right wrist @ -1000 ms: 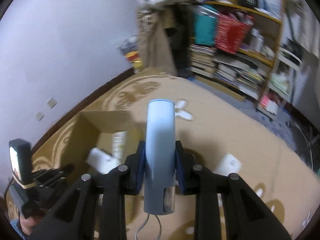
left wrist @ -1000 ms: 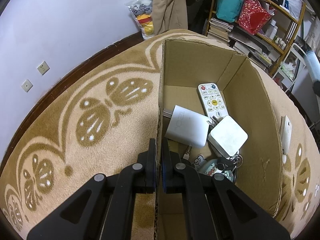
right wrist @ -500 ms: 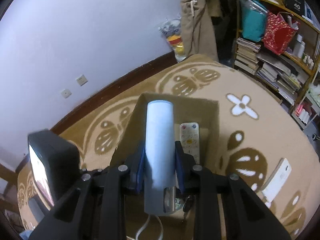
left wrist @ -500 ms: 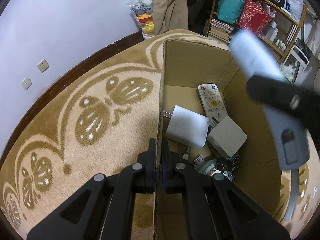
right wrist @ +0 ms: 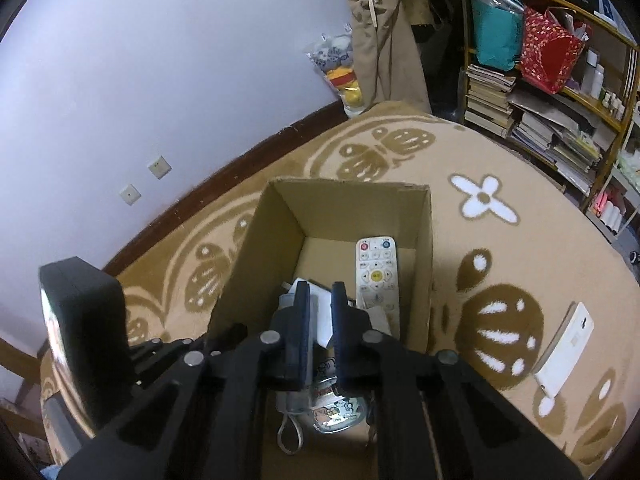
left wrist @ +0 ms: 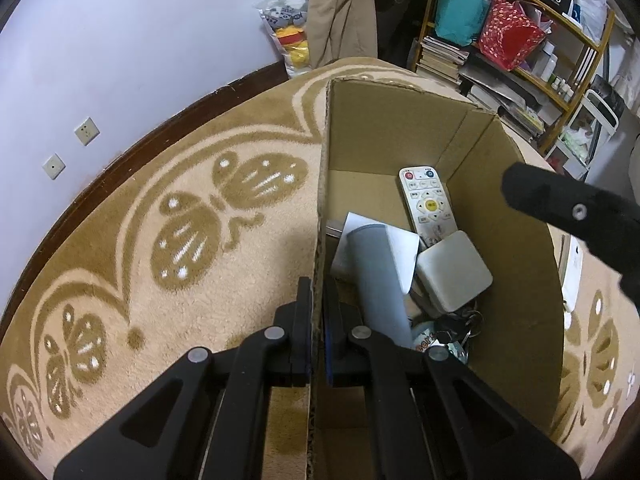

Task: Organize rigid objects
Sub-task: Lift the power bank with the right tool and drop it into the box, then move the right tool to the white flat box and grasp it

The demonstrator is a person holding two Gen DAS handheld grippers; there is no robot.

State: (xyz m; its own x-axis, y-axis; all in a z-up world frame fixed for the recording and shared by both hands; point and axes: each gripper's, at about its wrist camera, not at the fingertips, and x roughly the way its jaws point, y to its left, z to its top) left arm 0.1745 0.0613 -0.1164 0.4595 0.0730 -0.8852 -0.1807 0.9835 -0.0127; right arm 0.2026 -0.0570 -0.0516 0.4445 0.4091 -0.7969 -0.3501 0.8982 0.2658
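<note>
An open cardboard box (left wrist: 516, 280) stands on the carpet. My left gripper (left wrist: 317, 304) is shut on its left wall. Inside lie a white remote (left wrist: 427, 204), a white flat pack (left wrist: 404, 254), a white square device (left wrist: 454, 270), keys and a light-blue cylinder (left wrist: 380, 280) leaning on them. My right gripper (right wrist: 320, 304) hovers open over the box (right wrist: 424, 248), empty; the blue cylinder (right wrist: 288, 396) with its cord loop lies below its fingers, beside the remote (right wrist: 376, 272).
A white flat device (right wrist: 564, 348) lies on the patterned carpet right of the box; it also shows in the left wrist view (left wrist: 572, 272). Shelves with books and bags (right wrist: 540, 92) stand at the far right. A wall with sockets (left wrist: 86, 131) runs along the left.
My right gripper carried the blue cylinder over the box, opened and let it go. The cylinder now lies inside the box. My left gripper kept its hold on the box wall.
</note>
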